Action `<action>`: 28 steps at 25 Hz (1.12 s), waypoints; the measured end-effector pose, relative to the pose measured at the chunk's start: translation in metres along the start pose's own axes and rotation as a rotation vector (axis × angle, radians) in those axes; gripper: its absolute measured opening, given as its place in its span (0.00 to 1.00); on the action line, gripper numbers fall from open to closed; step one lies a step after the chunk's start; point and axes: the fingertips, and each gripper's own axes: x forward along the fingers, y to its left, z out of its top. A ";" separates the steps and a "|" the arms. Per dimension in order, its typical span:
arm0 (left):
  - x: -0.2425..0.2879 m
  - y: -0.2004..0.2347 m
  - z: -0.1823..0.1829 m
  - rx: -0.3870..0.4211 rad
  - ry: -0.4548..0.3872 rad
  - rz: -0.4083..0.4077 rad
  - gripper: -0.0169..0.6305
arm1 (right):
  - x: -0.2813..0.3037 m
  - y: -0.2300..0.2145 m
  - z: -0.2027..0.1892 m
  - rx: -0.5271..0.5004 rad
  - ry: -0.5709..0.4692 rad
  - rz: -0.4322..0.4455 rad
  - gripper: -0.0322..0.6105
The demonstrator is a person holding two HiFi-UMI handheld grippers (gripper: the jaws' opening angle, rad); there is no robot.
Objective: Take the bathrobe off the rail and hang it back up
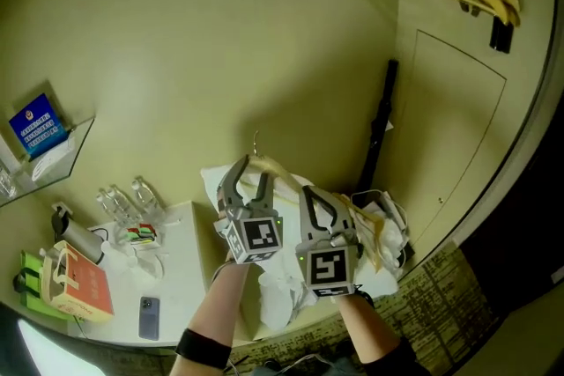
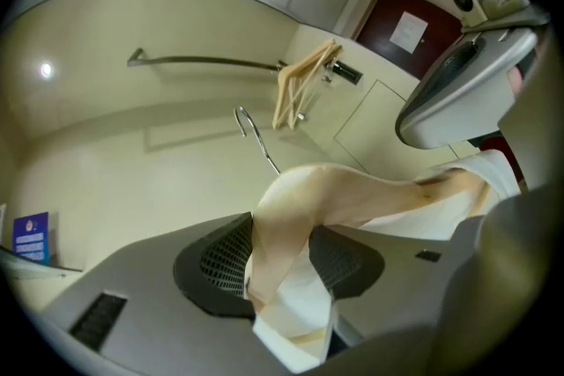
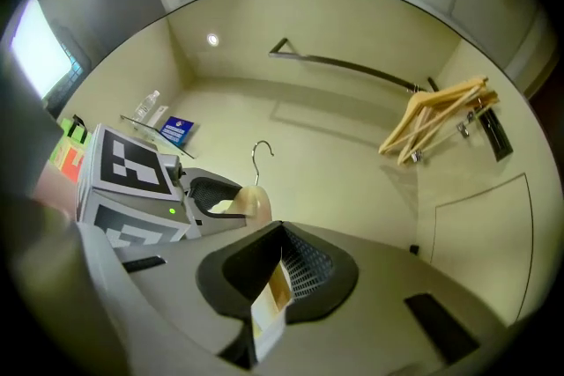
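Closest to the head camera, both grippers are up in front of the wall, sharing one hanger. Left gripper point(image 1: 249, 182): jaws fairly wide, clamped on the shoulder of the wooden hanger point(image 2: 352, 189), with a fold of white cloth pinched in too. Right gripper point(image 1: 324, 209): jaws almost together, pinching a thin edge of the other hanger arm plus cloth. Metal hook point(image 3: 258, 156) sticks up free just beyond the left gripper, touching nothing.

Bathrobe point(image 1: 278, 291): off the rail, draped on that hanger, most of it bunched below and to the right of the grippers. Looks white, crumpled, thick folds; hanger is pale wood.

Handling, judged: robe soft, limp, bulky, probably some weight, likely to slide off the smooth wood if tilted. Best to hold the stiff hanger, not cloth alone, with one grip each side of the hook, kept level.

Below left, side table point(image 1: 189, 277) with bottles point(image 1: 123, 202) and a phone point(image 1: 149, 317).

Far: rail point(image 3: 344, 66) on the wall, well apart from the hook, spare wooden hangers point(image 3: 436, 119) bunched at one end.
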 end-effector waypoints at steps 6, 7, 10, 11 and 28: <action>0.026 0.057 0.083 -0.031 -0.117 0.028 0.33 | 0.004 -0.017 0.087 -0.110 -0.120 -0.056 0.08; 0.032 0.066 0.097 -0.032 -0.137 0.033 0.33 | 0.007 -0.021 0.101 -0.136 -0.145 -0.072 0.08; 0.046 0.086 0.131 -0.028 -0.179 0.035 0.33 | 0.012 -0.034 0.139 -0.190 -0.211 -0.113 0.08; 0.050 0.092 0.141 -0.024 -0.189 0.033 0.33 | 0.013 -0.038 0.151 -0.198 -0.229 -0.124 0.08; 0.113 0.199 0.319 -0.010 -0.367 -0.014 0.33 | 0.050 -0.102 0.337 -0.388 -0.450 -0.295 0.09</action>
